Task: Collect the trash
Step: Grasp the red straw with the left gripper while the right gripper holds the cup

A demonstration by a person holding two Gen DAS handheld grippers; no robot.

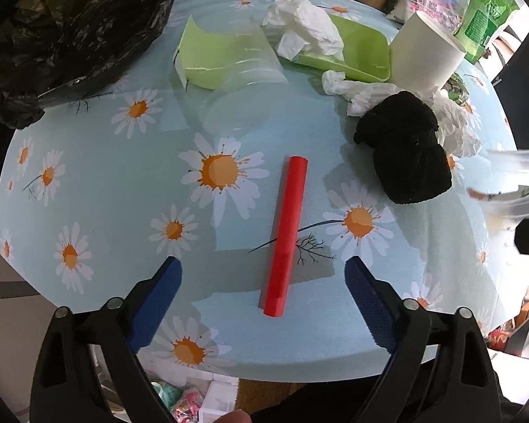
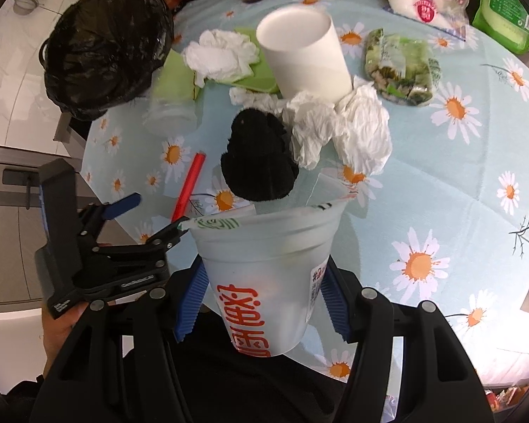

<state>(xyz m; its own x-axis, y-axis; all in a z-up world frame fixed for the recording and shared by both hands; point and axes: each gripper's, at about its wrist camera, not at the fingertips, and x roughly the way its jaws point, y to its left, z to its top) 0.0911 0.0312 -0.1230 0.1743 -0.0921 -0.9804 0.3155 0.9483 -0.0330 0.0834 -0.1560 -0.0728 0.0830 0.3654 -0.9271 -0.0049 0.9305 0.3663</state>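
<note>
My right fingers (image 2: 262, 303) are gripping a frosted plastic cup (image 2: 264, 268); left fingers (image 1: 262, 282) are spreading wide over a red tube (image 1: 287, 234) on the worktop (image 1: 123, 176).

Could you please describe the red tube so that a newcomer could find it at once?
On the daisy-print tablecloth, look near its front edge, left of the black fuzzy cloth. The red tube lies there between the open left gripper's jaws, the only red, straight thing.

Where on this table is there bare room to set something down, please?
The widest bare cloth lies right of the crumpled tissues, below the green packet, out to the table edge. A smaller patch lies between the black bag, the clear cup and the red straw. Around the white cup, tray and black cloth it is crowded.
</note>
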